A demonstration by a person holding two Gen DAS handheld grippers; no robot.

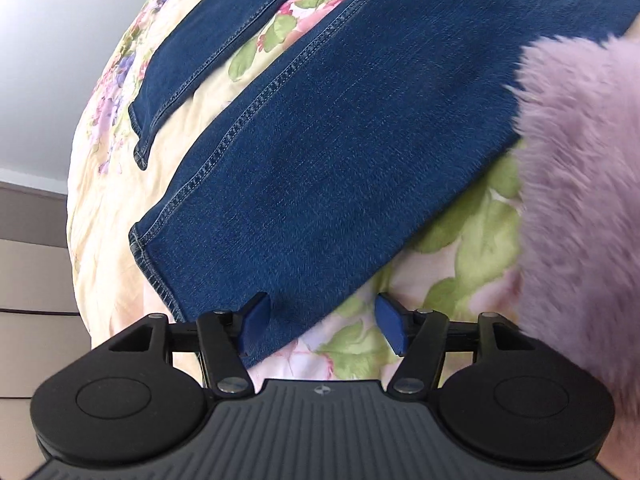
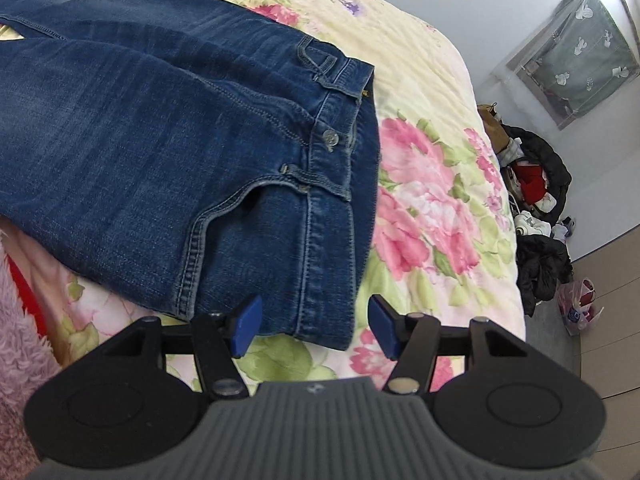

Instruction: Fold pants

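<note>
Two hand-held grippers hang low over a pair of blue jeans [image 2: 168,128] spread flat on a floral bedspread [image 2: 432,184]. The left gripper [image 1: 322,322] has its blue fingers spread wide and grasps nothing; the hem of the nearer trouser leg [image 1: 280,200] lies just ahead of it, its corner reaching between the fingertips, while the other leg [image 1: 200,52] stretches away farther ahead and to its left. A fluffy lilac sleeve [image 1: 580,184] crowds in from that gripper's right. The right gripper [image 2: 316,326] is likewise parted and empty, with the waistband [image 2: 332,216] corner lying just in front of its fingers. Beyond it to the right, a heap of clothes [image 2: 536,208] sits on the floor against the wall.
</note>
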